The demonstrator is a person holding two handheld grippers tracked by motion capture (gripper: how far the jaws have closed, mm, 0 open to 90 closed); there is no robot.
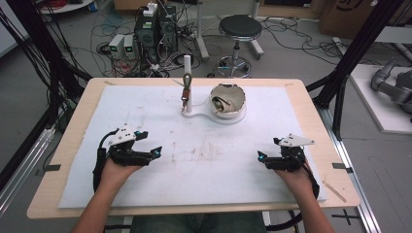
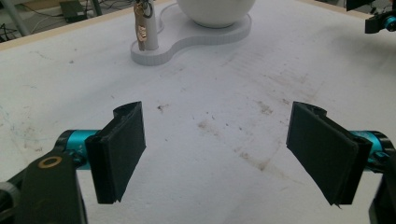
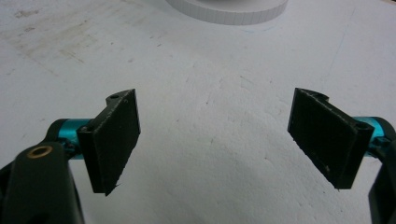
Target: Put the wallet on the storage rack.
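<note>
Probably the small keyring on the white post is light and stiff; both grippers, left gripper and right gripper, stand wide and empty, so take its metal loop.

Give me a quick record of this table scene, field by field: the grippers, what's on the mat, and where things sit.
left gripper: jaws open, holding nothing, over the near left of the mat
right gripper: jaws open, holding nothing, over the near right of the mat
surface: stained white mat on a wooden table
white stand: far centre of the mat, apart from both grippers
post: upright on the stand, a brown strap with metal clip hanging from it
bowl: on the stand, right of the post, contents unclear
</note>
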